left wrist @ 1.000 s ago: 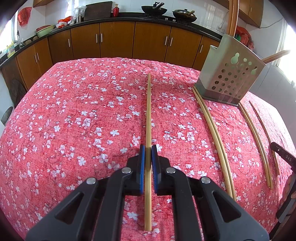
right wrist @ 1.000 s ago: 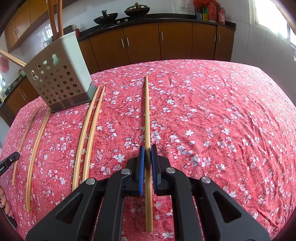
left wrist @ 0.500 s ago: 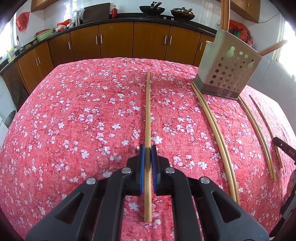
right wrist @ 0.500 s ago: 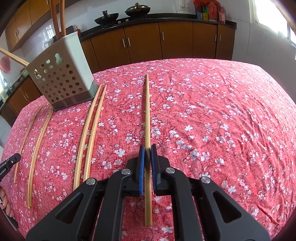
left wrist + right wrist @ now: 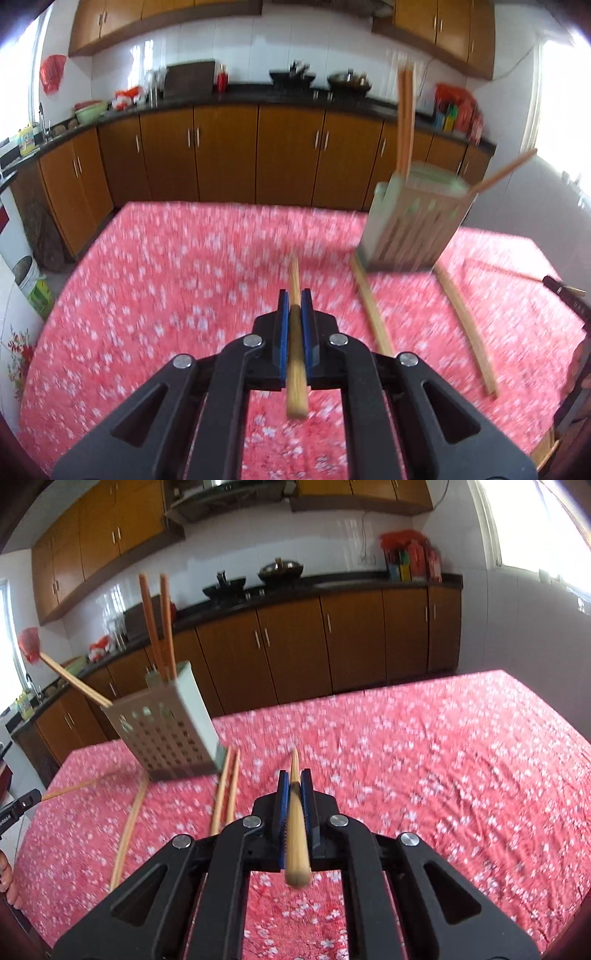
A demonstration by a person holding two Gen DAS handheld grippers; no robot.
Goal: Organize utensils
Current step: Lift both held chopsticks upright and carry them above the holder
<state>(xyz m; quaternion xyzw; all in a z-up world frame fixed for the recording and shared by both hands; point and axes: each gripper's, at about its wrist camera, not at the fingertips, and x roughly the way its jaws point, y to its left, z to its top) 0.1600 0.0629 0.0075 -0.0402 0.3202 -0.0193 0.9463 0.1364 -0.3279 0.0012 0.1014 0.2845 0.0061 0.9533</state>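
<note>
My left gripper point(image 5: 294, 295) is shut on a long bamboo chopstick point(image 5: 295, 373), lifted off the red floral tablecloth point(image 5: 166, 280). My right gripper point(image 5: 294, 775) is shut on another bamboo chopstick point(image 5: 295, 842), also raised and pointing forward. The perforated grey utensil holder point(image 5: 413, 229) stands at the right in the left wrist view and at the left in the right wrist view point(image 5: 166, 734), with three chopsticks standing in it. Loose chopsticks point(image 5: 373, 310) lie on the cloth beside the holder; they also show in the right wrist view point(image 5: 225, 794).
Brown kitchen cabinets point(image 5: 221, 155) and a dark counter with woks run behind the table. More loose chopsticks point(image 5: 465, 317) lie right of the holder. The other gripper's tip shows at the frame edges point(image 5: 569, 299) point(image 5: 18, 805). Both views are motion-blurred.
Both grippers have lifted their chopsticks off the cloth and tilted upward, so the view now shows more of the kitchen. The holder appears nearer.
</note>
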